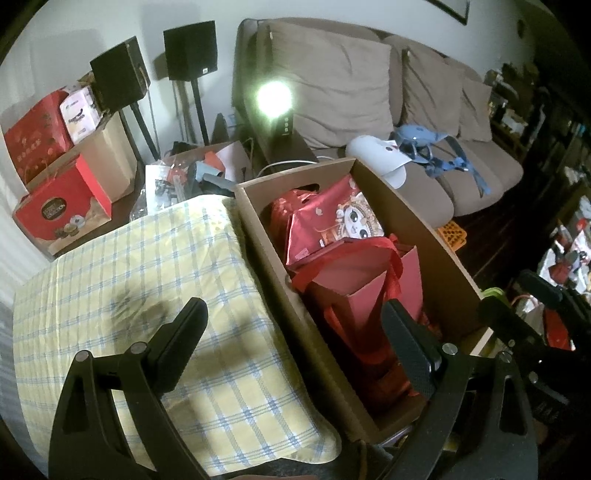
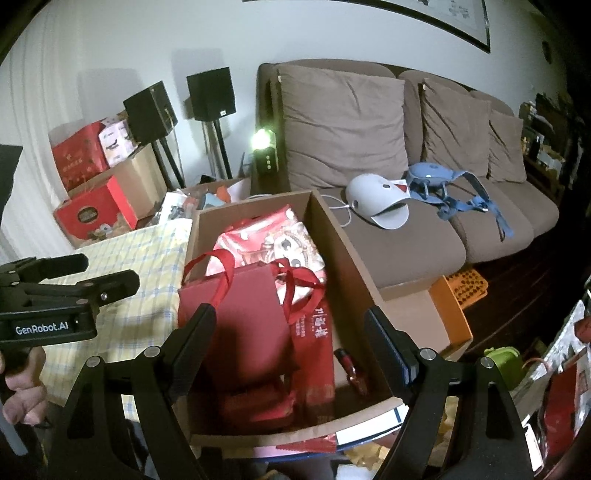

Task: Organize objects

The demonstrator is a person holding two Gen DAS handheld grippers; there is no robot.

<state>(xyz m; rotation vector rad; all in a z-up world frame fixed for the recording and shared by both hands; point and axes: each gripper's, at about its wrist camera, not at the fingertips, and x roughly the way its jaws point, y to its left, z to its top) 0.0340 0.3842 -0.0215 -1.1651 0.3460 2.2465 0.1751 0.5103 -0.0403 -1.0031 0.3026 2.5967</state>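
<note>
Hovering empty with both sets of fingers spread wide, left gripper [image 1: 295,332] and right gripper [image 2: 291,332], above cardboard box [image 2: 354,258] already packed with red gift bags [image 2: 255,314], clutter beyond apparently unsorted

A home living room. A brown sofa [image 2: 424,236] with loose cushions [image 2: 343,125] stands against a white wall below a framed picture [image 2: 461,26]. Two black speakers [image 2: 211,94] on stands occupy the corner, beside stacked red gift boxes [image 2: 92,214]. An open cardboard box [image 2: 354,266] holds red gift bags [image 2: 258,314].
</note>
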